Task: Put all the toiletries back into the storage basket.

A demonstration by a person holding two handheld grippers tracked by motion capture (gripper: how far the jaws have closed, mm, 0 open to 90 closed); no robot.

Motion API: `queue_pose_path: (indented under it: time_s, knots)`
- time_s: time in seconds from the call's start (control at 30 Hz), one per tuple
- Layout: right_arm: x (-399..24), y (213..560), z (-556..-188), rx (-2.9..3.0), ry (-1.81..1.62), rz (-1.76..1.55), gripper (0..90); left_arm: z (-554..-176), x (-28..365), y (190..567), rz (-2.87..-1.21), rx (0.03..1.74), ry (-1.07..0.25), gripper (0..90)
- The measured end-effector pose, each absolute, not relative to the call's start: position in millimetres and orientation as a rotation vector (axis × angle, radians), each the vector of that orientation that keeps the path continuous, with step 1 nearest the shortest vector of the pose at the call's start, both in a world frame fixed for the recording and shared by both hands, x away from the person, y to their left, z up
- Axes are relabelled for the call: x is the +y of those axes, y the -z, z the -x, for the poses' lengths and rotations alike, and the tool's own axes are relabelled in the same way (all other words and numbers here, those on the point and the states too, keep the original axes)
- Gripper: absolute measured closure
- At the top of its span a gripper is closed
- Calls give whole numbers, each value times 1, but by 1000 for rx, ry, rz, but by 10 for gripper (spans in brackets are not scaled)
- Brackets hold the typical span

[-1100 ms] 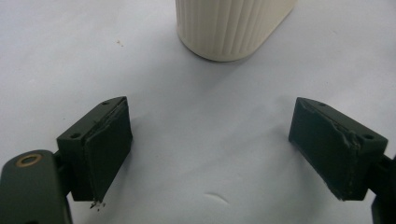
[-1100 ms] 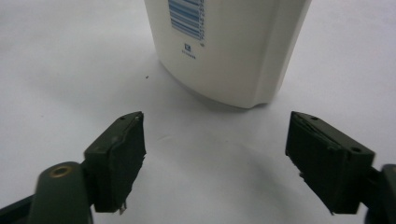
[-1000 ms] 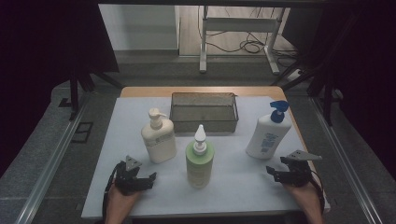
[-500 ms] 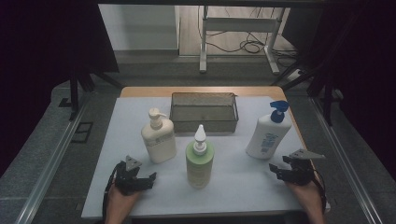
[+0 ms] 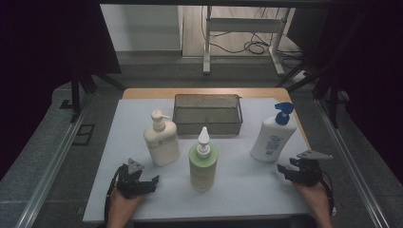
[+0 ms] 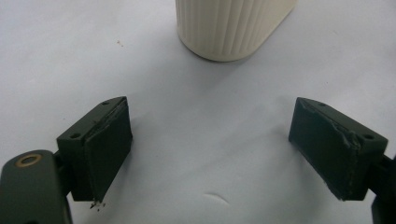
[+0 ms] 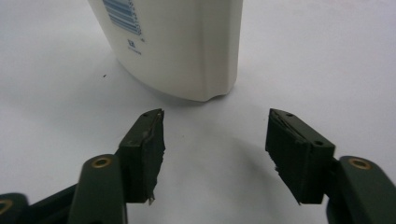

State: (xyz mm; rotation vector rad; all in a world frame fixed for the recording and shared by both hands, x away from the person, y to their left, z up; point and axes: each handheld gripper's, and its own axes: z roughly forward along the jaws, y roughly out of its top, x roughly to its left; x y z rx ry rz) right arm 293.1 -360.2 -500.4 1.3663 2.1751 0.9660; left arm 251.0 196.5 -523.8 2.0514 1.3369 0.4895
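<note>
Right gripper view showed my right gripper point(image 7: 215, 149) with its jaws apart and nothing between them; they had just been closing a little, but they gripped no thing. Just ahead of the fingertips stood the white bottle with the blue pump point(image 7: 173, 46), upright on the pale table cover point(image 7: 327, 56), near to my jaws but not touching them. On its side I could see a barcode label.

My left gripper point(image 6: 210, 149) had its jaws wide apart, also empty, with only the table cover between them. A little further ahead stood the cream ribbed bottle point(image 6: 233, 28), apart from the pads.

From the high view, the right gripper point(image 5: 297, 172) was low at the right edge of the table, just beside the blue-pump bottle point(image 5: 271, 140), and the left gripper point(image 5: 138, 183) was at the near left, in front of the cream bottle point(image 5: 161, 142). Between my two hands stood a green bottle point(image 5: 203, 164) with a white pointed cap. Behind the bottles was a dark wire basket point(image 5: 207, 124), at the far side of the cover.
</note>
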Motion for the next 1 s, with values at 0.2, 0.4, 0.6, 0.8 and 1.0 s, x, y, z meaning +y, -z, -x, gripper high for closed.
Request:
queue_pose_path:
  time_s: [0.2, 0.4, 0.6, 0.8, 1.0]
  knots:
    - [-364, 498, -296, 2169, -1002, -1387, 498, -251, 196, 524, -2047, 1338, -489, 131]
    - [-369, 494, -300, 2159, -1028, -1409, 614, -251, 196, 524, -2047, 1338, -490, 131]
    - [-373, 493, -306, 2146, -1027, -1405, 728, -251, 196, 524, -2047, 1338, -491, 131]
    - [-375, 491, -313, 2139, -1034, -1408, 801, -251, 196, 524, -2048, 1338, -491, 131]
    - [-376, 495, -325, 2141, -992, -1423, 853, -251, 196, 524, -2048, 1338, -491, 131]
